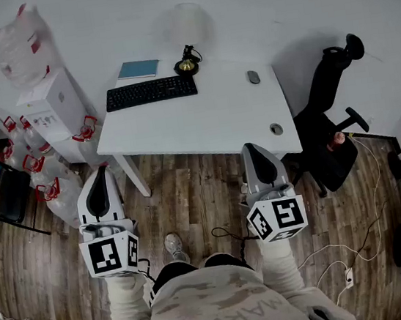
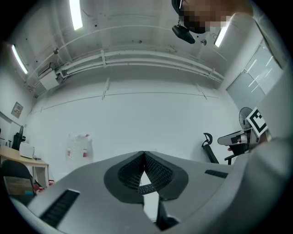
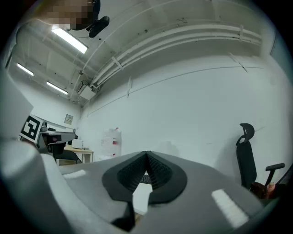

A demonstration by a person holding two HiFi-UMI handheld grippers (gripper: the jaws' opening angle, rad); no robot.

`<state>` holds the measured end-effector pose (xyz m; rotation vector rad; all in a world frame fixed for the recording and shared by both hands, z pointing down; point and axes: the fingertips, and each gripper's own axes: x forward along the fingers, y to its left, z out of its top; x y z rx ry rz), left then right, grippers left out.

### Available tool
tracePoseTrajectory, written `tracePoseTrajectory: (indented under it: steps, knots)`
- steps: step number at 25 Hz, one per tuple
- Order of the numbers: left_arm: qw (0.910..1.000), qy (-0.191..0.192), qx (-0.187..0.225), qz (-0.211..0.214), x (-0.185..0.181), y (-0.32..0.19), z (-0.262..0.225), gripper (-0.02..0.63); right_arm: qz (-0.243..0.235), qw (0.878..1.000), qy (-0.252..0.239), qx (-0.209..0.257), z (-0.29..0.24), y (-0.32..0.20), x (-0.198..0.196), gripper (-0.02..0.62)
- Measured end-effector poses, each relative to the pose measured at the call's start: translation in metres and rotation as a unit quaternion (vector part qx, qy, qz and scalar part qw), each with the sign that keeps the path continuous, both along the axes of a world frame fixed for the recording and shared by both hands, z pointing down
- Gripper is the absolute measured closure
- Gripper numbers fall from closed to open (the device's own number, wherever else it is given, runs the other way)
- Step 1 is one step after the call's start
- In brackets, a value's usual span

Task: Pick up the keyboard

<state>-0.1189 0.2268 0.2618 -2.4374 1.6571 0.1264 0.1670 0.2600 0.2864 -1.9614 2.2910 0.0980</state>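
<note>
A black keyboard [image 1: 150, 92] lies along the far left part of the white table [image 1: 202, 122] in the head view. Both grippers hang over the wooden floor, short of the table's near edge and well away from the keyboard. My left gripper [image 1: 101, 171] is shut with nothing in it; its pads meet at the tip in the left gripper view [image 2: 144, 153]. My right gripper [image 1: 251, 147] is shut and empty too, its tips together in the right gripper view [image 3: 147, 153]. Both point at the white wall, a little above level.
On the table are a blue notebook [image 1: 138, 69], a lamp with a brass base [image 1: 187, 65] and a mouse [image 1: 253, 76]. A black office chair [image 1: 330, 137] stands at the table's right. A water dispenser [image 1: 48, 103] and water bottles [image 1: 39, 167] crowd the left. Cables [image 1: 331, 248] trail on the floor.
</note>
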Motion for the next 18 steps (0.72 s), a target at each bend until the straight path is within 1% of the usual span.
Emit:
tracePoseTrajectory:
  steps: [9,12,16,18]
  knots:
    - [1.0000,-0.004,0.001,0.005,-0.005,-0.015,0.000,0.600,0.003,1.000,0.001,0.002,-0.002,-0.014,-0.008,0.586]
    - [0.9999,-0.006,0.004,0.008,-0.008,-0.026,-0.002,0.600,0.007,1.000,-0.002,0.005,-0.002,-0.024,-0.011,0.586]
    - [0.9999,-0.003,0.006,0.013,-0.014,-0.047,-0.001,0.600,0.015,1.000,-0.009,0.023,-0.004,-0.041,-0.014,0.585]
    - [0.9999,-0.002,0.003,0.014,-0.017,-0.059,0.000,0.600,0.016,1.000,-0.008,0.021,-0.002,-0.052,-0.016,0.584]
